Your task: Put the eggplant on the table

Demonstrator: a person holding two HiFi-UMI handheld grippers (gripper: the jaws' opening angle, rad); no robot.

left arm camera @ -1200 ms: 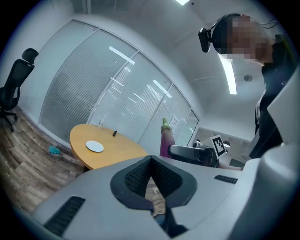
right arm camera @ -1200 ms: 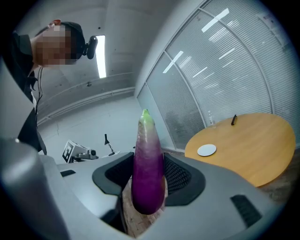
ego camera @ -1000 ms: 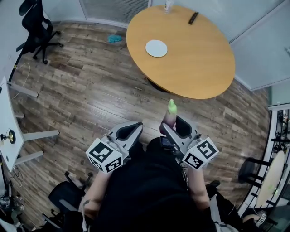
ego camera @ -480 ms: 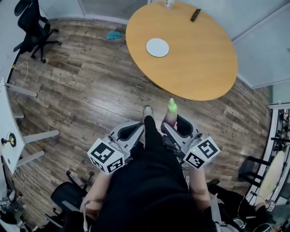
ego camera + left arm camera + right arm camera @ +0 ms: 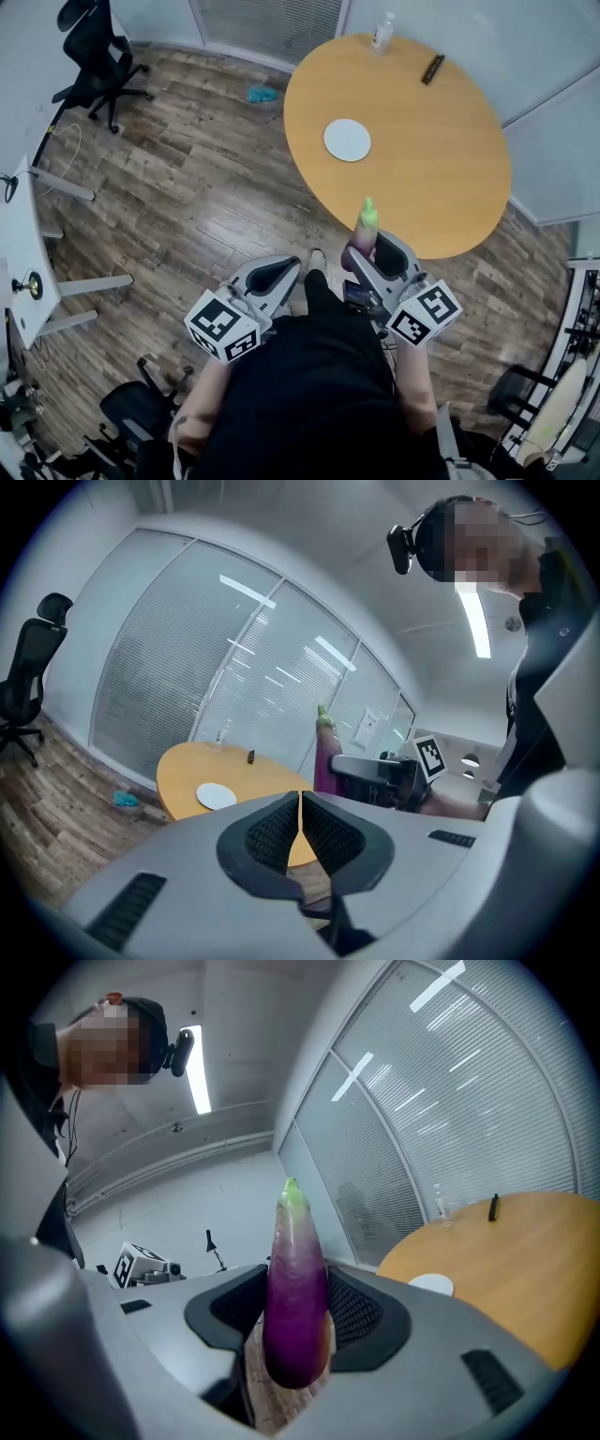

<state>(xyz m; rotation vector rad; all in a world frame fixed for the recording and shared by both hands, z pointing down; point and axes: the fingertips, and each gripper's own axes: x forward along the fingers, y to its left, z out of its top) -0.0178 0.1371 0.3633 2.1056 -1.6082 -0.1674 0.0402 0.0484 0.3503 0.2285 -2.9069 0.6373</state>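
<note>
Right gripper (image 5: pixel 367 255) of mine is clamped on the eggplant (image 5: pixel 362 234), with its ribbed dark pads (image 5: pixel 354 1309) pressing both sides of the lower body. The eggplant stands upright, smooth and glossy, deep purple fading to a pale green pointed tip. In the head view only its upper part shows above the jaws. There its tip overlaps the near rim of the round wooden table (image 5: pixel 441 187), but it is held in the air, not resting on it. My left gripper (image 5: pixel 274 273) hangs just to the left, jaws pressed together on nothing. Farther across the table lie a flat white round plate (image 5: pixel 347 140), a clear bottle (image 5: pixel 382 32) and a slim dark object (image 5: pixel 432 68) too small to identify. The plank floor (image 5: pixel 187 178) spreads to the left, and my torso hides both my hands.
</note>
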